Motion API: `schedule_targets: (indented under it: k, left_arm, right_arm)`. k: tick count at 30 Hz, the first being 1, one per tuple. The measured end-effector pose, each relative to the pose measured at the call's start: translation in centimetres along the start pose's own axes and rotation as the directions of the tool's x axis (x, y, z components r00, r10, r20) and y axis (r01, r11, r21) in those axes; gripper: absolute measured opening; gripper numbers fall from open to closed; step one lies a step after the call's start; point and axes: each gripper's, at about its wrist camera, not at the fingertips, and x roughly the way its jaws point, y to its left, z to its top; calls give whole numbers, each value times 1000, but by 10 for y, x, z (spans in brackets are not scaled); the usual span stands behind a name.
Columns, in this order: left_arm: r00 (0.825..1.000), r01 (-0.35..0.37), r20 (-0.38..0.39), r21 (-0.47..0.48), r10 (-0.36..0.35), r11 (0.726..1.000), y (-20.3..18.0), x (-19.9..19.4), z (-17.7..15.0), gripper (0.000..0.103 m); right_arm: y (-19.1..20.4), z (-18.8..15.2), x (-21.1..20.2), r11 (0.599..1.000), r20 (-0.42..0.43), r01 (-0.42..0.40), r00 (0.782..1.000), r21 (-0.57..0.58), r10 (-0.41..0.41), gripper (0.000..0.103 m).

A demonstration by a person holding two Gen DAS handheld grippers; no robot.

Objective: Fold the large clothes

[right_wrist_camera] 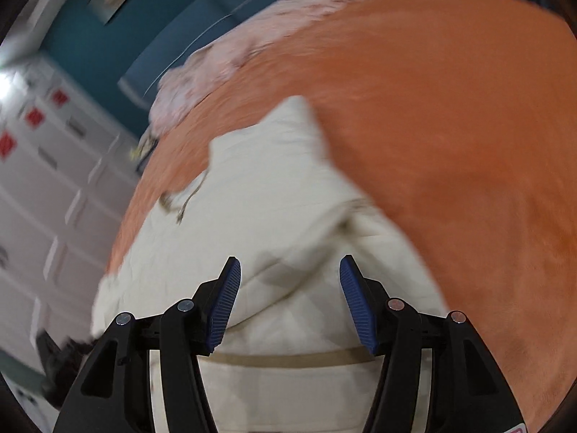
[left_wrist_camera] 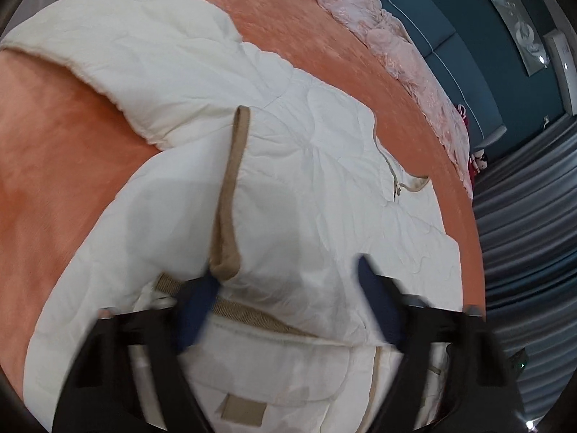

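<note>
A large cream quilted jacket (left_wrist_camera: 288, 187) with tan trim lies on an orange bedspread (left_wrist_camera: 54, 180). One sleeve is folded across its body, its tan cuff (left_wrist_camera: 227, 216) pointing at my left gripper. My left gripper (left_wrist_camera: 288, 274) is open just above the jacket, its left fingertip (left_wrist_camera: 202, 296) close to the cuff end; I cannot tell whether they touch. My right gripper (right_wrist_camera: 288, 274) is open and empty above the same jacket (right_wrist_camera: 274, 195), over its tan hem band (right_wrist_camera: 295, 359). The right wrist view is blurred.
A pink lacy blanket (left_wrist_camera: 396, 47) lies along the bed's far edge by a teal headboard (left_wrist_camera: 468, 36). Grey curtains (left_wrist_camera: 523, 234) hang to the right. White drawers (right_wrist_camera: 47, 166) with red stickers stand beyond the bed. Orange bedspread (right_wrist_camera: 468, 144) lies bare around the jacket.
</note>
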Motion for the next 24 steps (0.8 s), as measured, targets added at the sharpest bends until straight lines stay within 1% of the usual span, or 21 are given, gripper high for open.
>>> schedule_targets:
  k: [1,2,3,5,7,8,9,10,11,13,14,16,17,18,20,22,24]
  left_arm:
    - [1000,-18,-4,13,18,1000,0,2,3,44]
    - [1000,-29,-3,32,29,999,-2,4,4,32]
    - [999,-43,-3,46,43,998,-4,6,7,22]
    - [999,-45,5,55,45,997,-3,4,11,12]
    - [999,-43,33,64,41,997,-3,-2,16,8]
    - [997,-50,62,76,45,996,-5,-6,19,7]
    - [995,-61,80,86,54,994,-6,-9,21,7]
    - [995,-57,93,98,48,994,-8,-12,23,7]
    - [994,-56,96,109,45,992,-10,-12,22,7]
    - [993,-88,87,132,77,987,-12,-4,18,7]
    - [991,-118,79,148,107,982,-12,5,14,7]
    - [987,-160,60,159,152,974,-5,21,7,7]
    - [986,-163,56,159,156,974,1,27,2,7]
    - [986,-161,63,163,152,974,3,29,0,8]
    - [983,-171,93,189,156,967,4,31,-5,8]
    - [977,-196,124,220,172,956,1,33,-10,9]
    - [968,-227,169,252,188,941,-1,34,-17,9]
  right_arm:
    - [-7,2,3,999,2,-6,1000,32,6,57]
    - [-10,5,7,998,-1,-16,1000,52,16,57]
    - [-12,9,13,997,-4,-32,999,74,33,57]
    - [-15,19,22,993,-1,-65,998,97,65,57]
    - [-17,30,28,987,14,-90,996,136,89,40]
    - [-16,36,24,985,43,-94,995,147,89,14]
    - [-19,40,16,983,69,-108,993,150,98,11]
    - [-16,43,7,979,118,-139,986,149,122,10]
    - [-10,43,-2,983,154,-136,981,123,116,10]
    - [3,37,-3,999,175,-33,984,32,27,9]
    - [9,32,5,999,161,48,986,-21,-44,9]
    - [8,24,24,986,112,148,984,-70,-140,8]
    - [6,19,35,977,86,191,979,-97,-183,7]
    - [4,17,41,970,76,214,976,-115,-206,7]
    - [12,13,52,949,74,271,962,-161,-262,6]
    - [25,9,57,912,89,343,939,-225,-331,7]
    - [39,6,61,867,120,411,911,-281,-394,9]
